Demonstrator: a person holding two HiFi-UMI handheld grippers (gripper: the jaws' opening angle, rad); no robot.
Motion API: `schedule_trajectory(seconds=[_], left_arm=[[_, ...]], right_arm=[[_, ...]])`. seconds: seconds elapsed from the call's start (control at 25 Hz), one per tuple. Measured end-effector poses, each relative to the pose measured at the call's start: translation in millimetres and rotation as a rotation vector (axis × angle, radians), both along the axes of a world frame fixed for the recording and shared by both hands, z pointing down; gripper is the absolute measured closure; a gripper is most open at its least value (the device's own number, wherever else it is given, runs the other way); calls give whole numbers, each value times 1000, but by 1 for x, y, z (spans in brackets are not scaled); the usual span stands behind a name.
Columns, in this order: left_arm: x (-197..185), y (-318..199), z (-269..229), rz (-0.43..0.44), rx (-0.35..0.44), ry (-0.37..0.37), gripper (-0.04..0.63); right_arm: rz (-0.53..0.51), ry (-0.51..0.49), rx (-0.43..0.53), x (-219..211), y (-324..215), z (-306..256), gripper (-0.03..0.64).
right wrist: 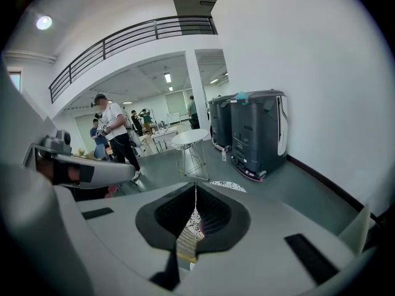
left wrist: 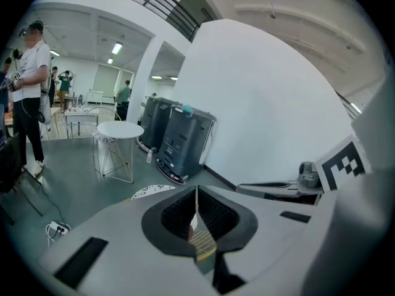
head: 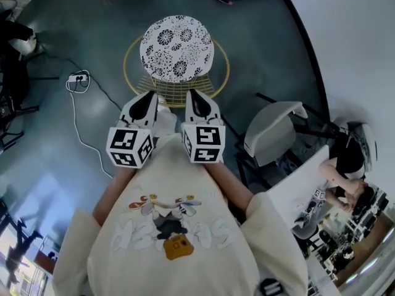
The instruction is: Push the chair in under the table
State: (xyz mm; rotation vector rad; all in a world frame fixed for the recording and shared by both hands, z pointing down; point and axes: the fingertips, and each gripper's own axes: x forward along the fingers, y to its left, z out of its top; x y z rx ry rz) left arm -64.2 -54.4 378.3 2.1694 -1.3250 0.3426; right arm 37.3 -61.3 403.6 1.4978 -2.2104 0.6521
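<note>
The chair has a round black-and-white patterned cushion (head: 177,48) on a gold wire frame (head: 176,91). It stands on the dark floor straight ahead of me. My left gripper (head: 148,96) and right gripper (head: 196,95) sit side by side at the chair's near wire rim, both with jaws shut. Whether either pinches a wire is hidden. In the left gripper view the left gripper (left wrist: 197,193) shows gold wire under its closed pads and the cushion (left wrist: 151,191) just beyond. The right gripper (right wrist: 196,193) looks the same. A small round white table (left wrist: 120,129) (right wrist: 190,138) stands further off.
A white chair (head: 271,131) stands at my right by a white table edge (head: 296,187). A power strip and cable (head: 77,79) lie on the floor at left. Dark machines (left wrist: 182,140) (right wrist: 256,131) stand along the white wall. A person (right wrist: 114,134) stands further back.
</note>
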Motion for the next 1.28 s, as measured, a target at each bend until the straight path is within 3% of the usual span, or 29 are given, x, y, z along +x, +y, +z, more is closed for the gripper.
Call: schedule_trajectory(seconds=[0.36, 0.68, 0.84, 1.08, 1.28], left_arm=[[-23, -34, 5, 65, -9, -4, 575], [-31, -37, 70, 181, -88, -117, 574], [-14, -21, 113, 403, -127, -203, 574], [11, 5, 162, 703, -167, -279, 571], [24, 33, 203, 924, -229, -352, 503]], right_arm=[[25, 44, 8, -19, -34, -1, 608], [-153, 129, -158, -30, -17, 56, 606], [-243, 149, -226, -35, 0, 91, 603], [-428, 269, -313, -34, 25, 149, 510], [-588, 360, -374, -25, 45, 190, 479]])
